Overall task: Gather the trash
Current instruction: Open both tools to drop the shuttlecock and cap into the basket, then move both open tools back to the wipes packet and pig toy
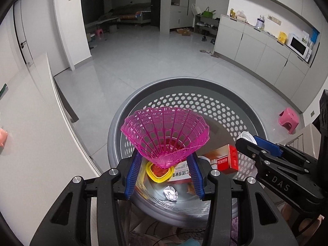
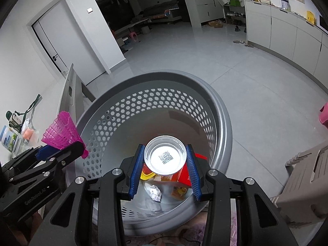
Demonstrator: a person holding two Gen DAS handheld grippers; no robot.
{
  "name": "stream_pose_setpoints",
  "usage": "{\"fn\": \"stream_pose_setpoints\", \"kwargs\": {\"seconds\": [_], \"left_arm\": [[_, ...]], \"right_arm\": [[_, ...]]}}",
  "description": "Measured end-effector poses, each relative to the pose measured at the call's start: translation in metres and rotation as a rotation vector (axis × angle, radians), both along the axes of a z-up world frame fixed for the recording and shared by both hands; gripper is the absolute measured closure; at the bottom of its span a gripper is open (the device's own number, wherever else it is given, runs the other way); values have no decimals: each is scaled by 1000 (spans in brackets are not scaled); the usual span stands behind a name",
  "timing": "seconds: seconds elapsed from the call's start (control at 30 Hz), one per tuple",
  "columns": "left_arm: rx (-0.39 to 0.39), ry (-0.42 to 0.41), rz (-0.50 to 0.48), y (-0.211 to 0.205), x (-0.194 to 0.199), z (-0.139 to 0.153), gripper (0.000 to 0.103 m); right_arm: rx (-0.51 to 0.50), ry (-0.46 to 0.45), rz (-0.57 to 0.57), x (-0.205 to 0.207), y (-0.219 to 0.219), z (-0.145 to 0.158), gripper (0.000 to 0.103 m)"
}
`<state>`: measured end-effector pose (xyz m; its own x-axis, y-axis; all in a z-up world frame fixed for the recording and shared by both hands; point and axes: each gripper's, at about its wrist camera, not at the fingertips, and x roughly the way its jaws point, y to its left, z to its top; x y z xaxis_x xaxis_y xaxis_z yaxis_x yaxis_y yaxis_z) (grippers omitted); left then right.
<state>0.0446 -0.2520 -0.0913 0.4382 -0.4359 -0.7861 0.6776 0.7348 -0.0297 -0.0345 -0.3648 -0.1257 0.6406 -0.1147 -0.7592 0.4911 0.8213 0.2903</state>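
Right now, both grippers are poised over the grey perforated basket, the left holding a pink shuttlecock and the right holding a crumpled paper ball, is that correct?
Not quite: the right gripper holds a clear plastic lid with a QR code, as the right wrist view shows. The crumpled paper ball lies on the floor of the grey perforated basket. The left gripper does hold the pink shuttlecock over the basket.

Red box (image 2: 185, 177) mostly hidden behind clear cup (image 2: 165, 157); pink stool (image 2: 324, 117) cut by frame edge

Pink mesh shuttlecock (image 1: 165, 136), clear lidded cup (image 2: 165, 156), above grey perforated basket (image 2: 155, 104)
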Motion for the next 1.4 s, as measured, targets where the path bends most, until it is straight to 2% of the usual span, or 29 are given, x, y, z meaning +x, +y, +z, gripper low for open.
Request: {"fn": "stream_pose_setpoints", "kwargs": {"seconds": [0.07,0.13,0.17,0.2,0.23,0.9,1.03,1.4], "left_arm": [[-3,2,2,0,-1,0,56],[-6,3,6,0,-1,2,49],[-9,2,10,2,-1,2,46],[-11,2,13,2,-1,2,38],[-18,-2,16,3,-1,3,35],[-47,-14,27,14,-2,10,32],[-71,-22,38,24,-4,17,28],[-126,-76,73,63,-12,45,27]], "right_arm": [[-3,-3,-2,-1,0,1,64],[-5,-3,-1,-2,1,2,60],[-9,-10,-5,-3,1,3,48],[-13,-18,-10,-3,0,4,40],[-17,-29,-18,-5,0,6,39],[-21,-41,-28,-12,7,17,39],[-29,-46,-29,-15,12,22,39],[-89,-85,6,-16,46,52,39]]}}
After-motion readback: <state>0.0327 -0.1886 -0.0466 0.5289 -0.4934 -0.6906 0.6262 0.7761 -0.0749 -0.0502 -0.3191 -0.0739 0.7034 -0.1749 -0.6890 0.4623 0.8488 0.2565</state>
